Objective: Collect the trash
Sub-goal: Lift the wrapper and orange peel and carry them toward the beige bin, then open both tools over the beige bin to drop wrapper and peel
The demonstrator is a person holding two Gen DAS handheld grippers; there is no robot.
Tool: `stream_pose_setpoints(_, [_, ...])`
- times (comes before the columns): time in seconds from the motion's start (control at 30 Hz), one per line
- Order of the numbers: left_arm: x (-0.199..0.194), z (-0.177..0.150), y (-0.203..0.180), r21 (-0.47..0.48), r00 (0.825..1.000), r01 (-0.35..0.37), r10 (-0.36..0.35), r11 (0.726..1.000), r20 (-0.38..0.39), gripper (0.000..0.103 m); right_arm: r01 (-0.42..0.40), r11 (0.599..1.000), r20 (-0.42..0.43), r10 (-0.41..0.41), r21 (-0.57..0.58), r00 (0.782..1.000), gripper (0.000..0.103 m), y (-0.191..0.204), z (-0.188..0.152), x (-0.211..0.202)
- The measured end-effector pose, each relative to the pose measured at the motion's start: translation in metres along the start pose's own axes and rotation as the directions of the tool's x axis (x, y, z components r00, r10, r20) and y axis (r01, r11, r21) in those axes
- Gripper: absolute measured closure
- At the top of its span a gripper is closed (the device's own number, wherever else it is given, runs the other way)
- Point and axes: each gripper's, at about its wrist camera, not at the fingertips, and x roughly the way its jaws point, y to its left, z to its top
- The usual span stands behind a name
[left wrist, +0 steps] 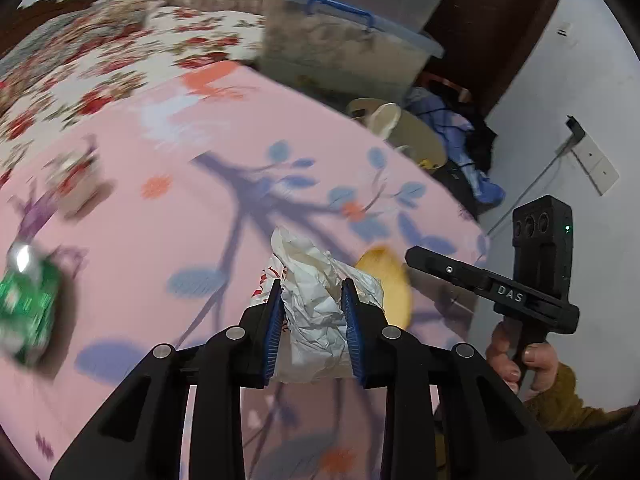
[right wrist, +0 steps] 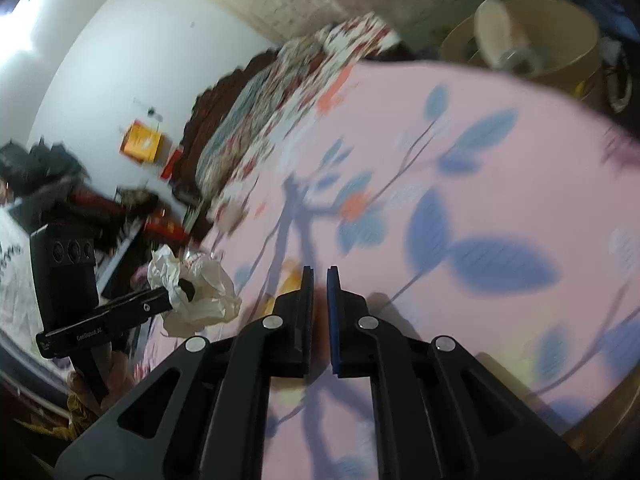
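Note:
My left gripper [left wrist: 312,284] is shut on a crumpled white wrapper [left wrist: 316,312], lifted above the pink bedsheet [left wrist: 208,128]. The right wrist view shows the same wrapper [right wrist: 200,292] at the left gripper [right wrist: 180,292]. My right gripper [right wrist: 320,270] stands shut, with only a narrow slit between its pads. A yellow-orange scrap [right wrist: 290,278] lies against its left finger; whether it is pinched I cannot tell. In the left wrist view that yellow scrap [left wrist: 386,280] sits right at the right gripper's tip [left wrist: 408,254]. A green packet [left wrist: 28,312] lies on the sheet at far left.
A round tan bin [left wrist: 428,144] [right wrist: 568,12] stands beyond the bed's far edge, a pale cup [right wrist: 496,36] inside it. A clear storage box with blue lid [left wrist: 344,48] sits behind it. A blurred scrap [left wrist: 76,184] lies left. A flowered quilt [left wrist: 100,64] covers the bed's far side.

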Motion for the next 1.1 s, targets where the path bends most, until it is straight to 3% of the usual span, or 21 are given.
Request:
stream_pose_setpoints(0.13, [0.027, 0.040, -0.016, 0.024, 0.999, 0.030, -0.029, 0.999, -0.028, 0.076, 0.003, 0.999, 0.082, -0.007, 0.044, 0.997, 0.095, -0.021, 0.029, -0.025])
stream_pose_setpoints(0.23, [0.034, 0.064, -0.020, -0.017, 0.996, 0.087, -0.088, 0.996, -0.028, 0.076, 0.011, 1.000, 0.117, -0.013, 0.019, 0.993, 0.090, -0.023, 0.035, -0.039])
stream_pose_setpoints(0.27, [0.034, 0.068, -0.021, -0.023, 0.995, 0.098, -0.099, 0.995, -0.023, 0.076, 0.012, 1.000, 0.111, -0.012, 0.005, 0.994, 0.081, -0.022, 0.034, -0.040])
stream_pose_setpoints(0.3, [0.035, 0.070, -0.022, -0.021, 0.995, 0.099, -0.100, 0.995, -0.019, 0.075, 0.010, 1.000, 0.089, -0.009, -0.012, 0.996, 0.065, -0.021, 0.033, -0.038])
stream_pose_setpoints(0.33, [0.035, 0.071, -0.023, -0.017, 0.995, 0.094, -0.094, 0.995, -0.018, 0.075, 0.003, 1.000, 0.072, -0.001, -0.021, 0.997, 0.013, -0.020, 0.031, -0.036])
stream_pose_setpoints(0.37, [0.036, 0.073, -0.023, -0.013, 0.996, 0.082, -0.082, 0.997, -0.019, 0.075, -0.016, 0.999, 0.077, 0.019, -0.037, 0.997, 0.008, -0.018, 0.030, -0.035])
stream_pose_setpoints(0.4, [0.037, 0.074, -0.022, -0.014, 0.998, 0.067, -0.067, 0.998, -0.019, 0.075, -0.033, 0.997, 0.064, 0.037, -0.067, 0.997, 0.009, -0.014, 0.029, -0.032])
stream_pose_setpoints(0.47, [0.036, 0.078, -0.016, -0.028, 0.998, 0.056, -0.057, 0.998, -0.016, 0.075, -0.047, 0.986, -0.022, 0.044, -0.161, 0.999, 0.032, 0.002, 0.024, -0.015])
stream_pose_setpoints(0.6, [0.035, 0.088, -0.006, -0.055, 0.999, 0.036, -0.036, 0.998, -0.009, 0.075, -0.079, 0.969, -0.163, 0.041, -0.235, 0.986, 0.052, 0.021, 0.012, 0.025])
stream_pose_setpoints(0.67, [0.037, 0.092, -0.007, -0.056, 0.999, 0.031, -0.032, 0.998, -0.014, 0.075, -0.096, 0.967, -0.213, 0.044, -0.238, 0.976, 0.079, 0.021, 0.009, 0.039])
stream_pose_setpoints(0.73, [0.041, 0.095, -0.011, -0.046, 0.999, 0.027, -0.028, 0.999, -0.023, 0.075, -0.129, 0.968, -0.249, 0.073, -0.217, 0.966, 0.092, 0.017, 0.009, 0.047])
stream_pose_setpoints(0.83, [0.052, 0.101, -0.022, -0.014, 0.999, 0.023, -0.024, 1.000, -0.042, 0.075, -0.156, 0.977, -0.233, 0.119, -0.146, 0.965, 0.096, 0.001, 0.020, 0.041])
stream_pose_setpoints(0.93, [0.067, 0.113, -0.036, 0.013, 0.998, 0.034, -0.034, 0.999, -0.053, 0.075, -0.139, 0.989, -0.148, 0.130, -0.052, 0.980, 0.096, -0.030, 0.046, 0.018])
stream_pose_setpoints(1.1, [0.100, 0.152, -0.073, 0.056, 0.993, 0.103, -0.100, 0.993, -0.060, 0.075, 0.007, 1.000, 0.056, -0.007, 0.001, 0.998, 0.096, -0.075, 0.106, -0.031])
